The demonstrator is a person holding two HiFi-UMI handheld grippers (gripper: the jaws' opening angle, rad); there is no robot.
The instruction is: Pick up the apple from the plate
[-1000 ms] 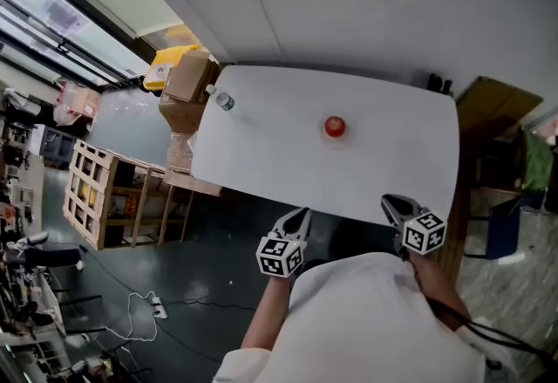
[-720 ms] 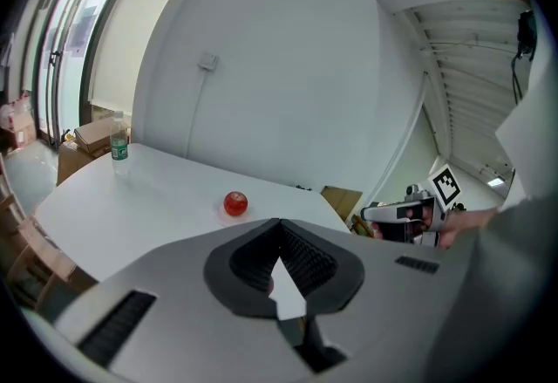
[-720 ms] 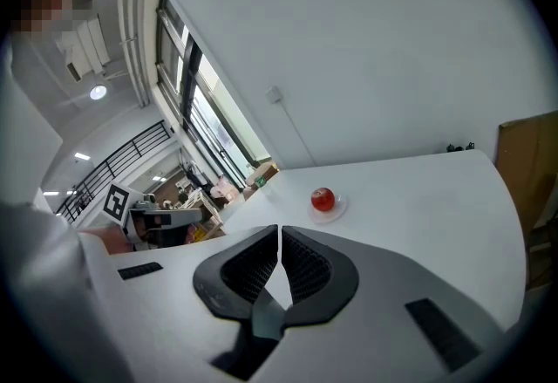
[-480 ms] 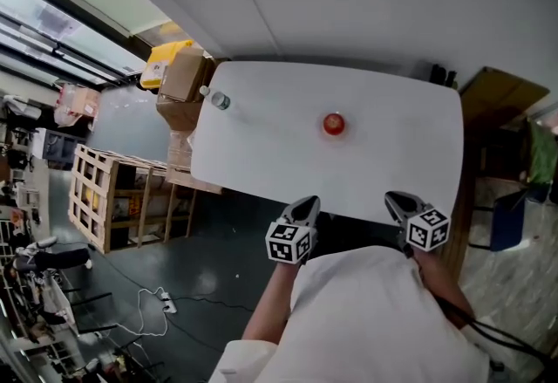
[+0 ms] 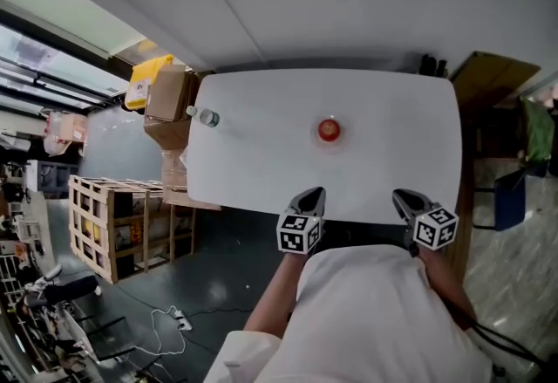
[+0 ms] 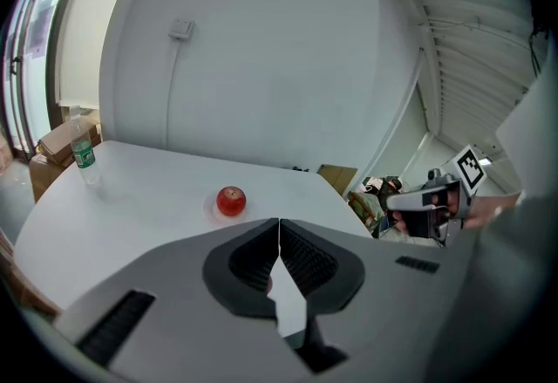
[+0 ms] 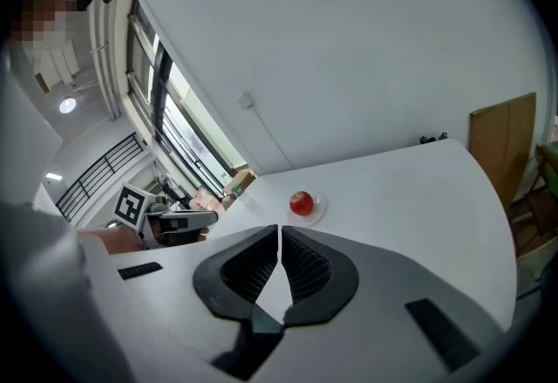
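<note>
Apple [image 5: 329,129] sat on a small plate [image 5: 340,136] mid-tabletop [image 5: 253,163], well apart from left gripper [image 5: 315,193] and right gripper [image 5: 400,195], both empty with fingers pressed together; judged firm, smooth, liable to roll, best gripped across its widest girth.

The left gripper [image 5: 315,193] and right gripper [image 5: 400,195] are held side by side, apart from each other, just ahead of the torso [image 5: 384,320]. Both point forward and tilt downward. The jaws of each are pressed together with nothing between them. Each marker cube [image 5: 299,234] sits at the rear, nearest the body. The left forearm [image 5: 272,307], bare below a white sleeve [image 5: 244,364], reaches up to its gripper. Only an edge of the right arm [image 5: 446,281] shows beside the torso.
</note>
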